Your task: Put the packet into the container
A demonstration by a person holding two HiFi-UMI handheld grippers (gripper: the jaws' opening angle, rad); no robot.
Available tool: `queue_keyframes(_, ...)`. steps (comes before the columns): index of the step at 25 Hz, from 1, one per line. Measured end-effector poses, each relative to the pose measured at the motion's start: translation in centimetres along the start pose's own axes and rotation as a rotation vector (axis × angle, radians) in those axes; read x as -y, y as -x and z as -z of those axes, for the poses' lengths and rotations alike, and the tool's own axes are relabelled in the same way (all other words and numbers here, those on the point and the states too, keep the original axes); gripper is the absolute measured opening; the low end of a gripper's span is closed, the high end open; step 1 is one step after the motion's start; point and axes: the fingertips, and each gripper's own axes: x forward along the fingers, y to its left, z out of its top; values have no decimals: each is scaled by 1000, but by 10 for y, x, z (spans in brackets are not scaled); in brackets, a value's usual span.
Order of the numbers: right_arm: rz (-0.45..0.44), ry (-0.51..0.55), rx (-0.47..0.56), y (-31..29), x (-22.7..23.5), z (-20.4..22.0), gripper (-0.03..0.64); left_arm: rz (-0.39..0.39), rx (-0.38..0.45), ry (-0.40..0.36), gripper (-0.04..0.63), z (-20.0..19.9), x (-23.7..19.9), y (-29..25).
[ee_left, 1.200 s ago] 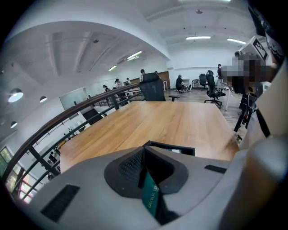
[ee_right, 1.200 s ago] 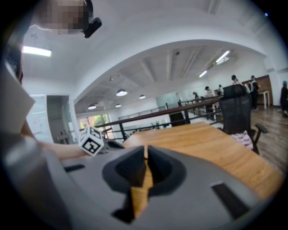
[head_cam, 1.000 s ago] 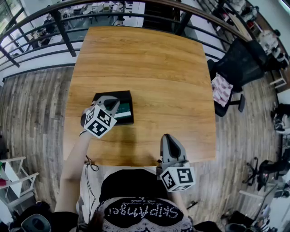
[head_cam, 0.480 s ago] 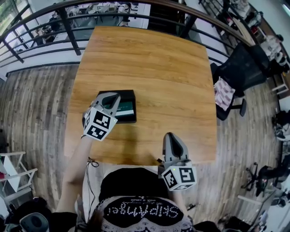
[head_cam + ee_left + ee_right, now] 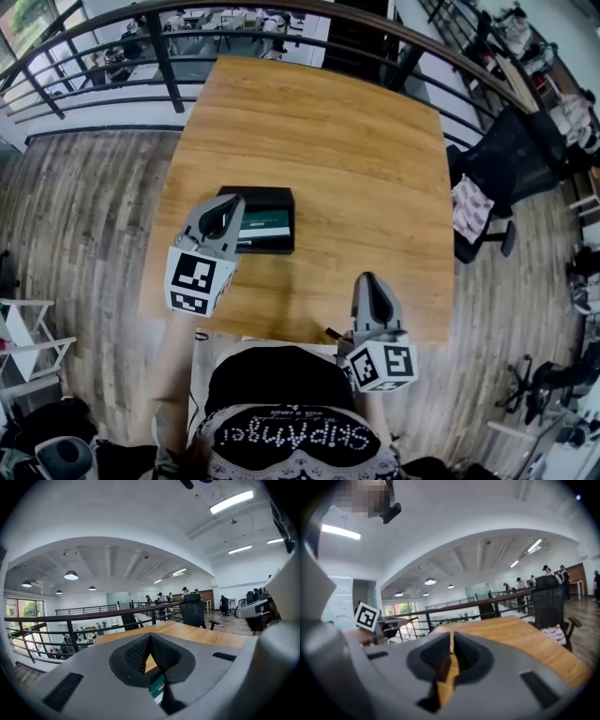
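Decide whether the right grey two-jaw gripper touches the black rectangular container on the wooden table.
Apart. The head view shows bare wooden table between the right grey gripper and the black container.

A square table of pale, grained wood (image 5: 356, 150) stands just inside the dark metal railing (image 5: 281, 28). On its top lies a shallow black rectangular container (image 5: 267, 194), on the half away from the railing, near one side edge.
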Motion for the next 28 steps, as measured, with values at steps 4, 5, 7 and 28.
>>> queue_keyframes(4,-4,5,9,1,-2,-2,43,-68,55,56,31,-9,-8,27)
queue_keyframes(5,-5,6,11,1,-3,-2,43,-86,69,69,31,-11,-10,34)
queue_keyframes(7,-6,10,14,1,-7,-3,43,-118,94,86,31,-15,-14,49)
queue_keyframes(28,-47,39,48,11,-56,-5,43,-303,183,136,31,-7,-30,172)
